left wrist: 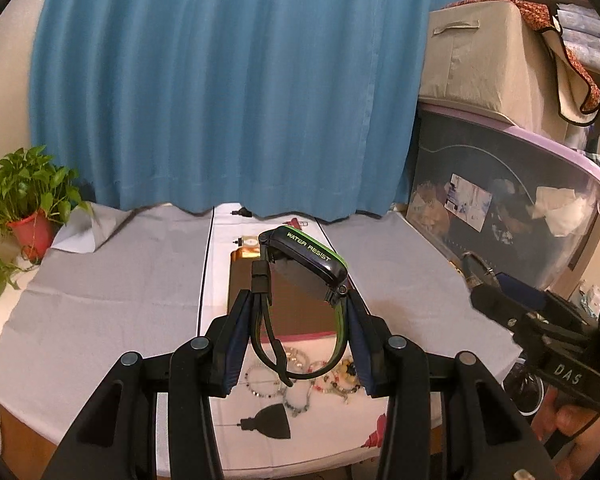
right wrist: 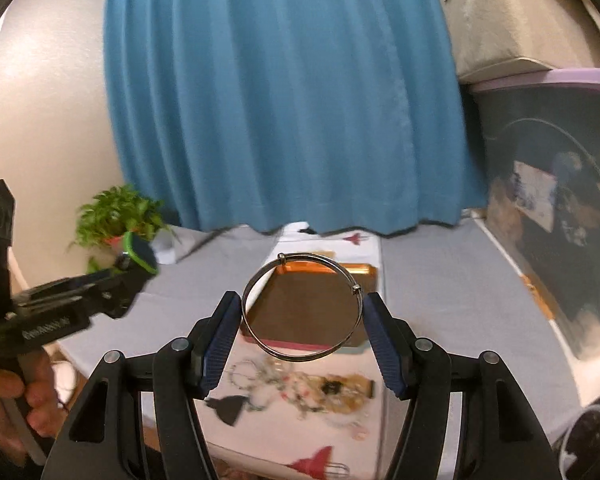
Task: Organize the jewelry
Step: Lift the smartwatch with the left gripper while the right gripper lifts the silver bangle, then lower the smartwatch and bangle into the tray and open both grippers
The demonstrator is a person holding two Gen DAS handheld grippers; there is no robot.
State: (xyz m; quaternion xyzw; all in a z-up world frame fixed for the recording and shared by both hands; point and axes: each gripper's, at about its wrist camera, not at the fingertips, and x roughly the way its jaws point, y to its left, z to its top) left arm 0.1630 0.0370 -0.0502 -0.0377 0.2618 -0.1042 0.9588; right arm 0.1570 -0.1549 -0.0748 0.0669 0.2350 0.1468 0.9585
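The left gripper (left wrist: 298,344) is held above the table (left wrist: 100,300), its blue ribbed pads pinching the strap of a black and green watch (left wrist: 306,258) from both sides; the case stands up ahead of the fingertips, tilted, with "WATER RESIST" on its edge. The right gripper (right wrist: 302,334) is also aloft, its pads pressing a thin silver bangle (right wrist: 302,308) across its width, the hoop nearly upright between them.

Ahead of and below both tools lies an orange-rimmed tray (right wrist: 364,270) with a flat brown floor, open from above. Nearer, under the fingers, a heap of beaded bracelets (left wrist: 300,376) lies on the white cloth (left wrist: 220,240), with a black fan-shaped pendant (left wrist: 270,422) just beside it on the near side.

The grey table cover spreads wide to either side. To the right of both tools, a dark plastic bin (left wrist: 512,208) with a lilac lid stands at the table edge, a beige fabric box (left wrist: 484,48) on top. A blue pleated curtain (left wrist: 220,80) hangs behind the far edge. A potted plant (left wrist: 28,204) sits at the far left. Each gripper shows at the side of the other's view, well apart.
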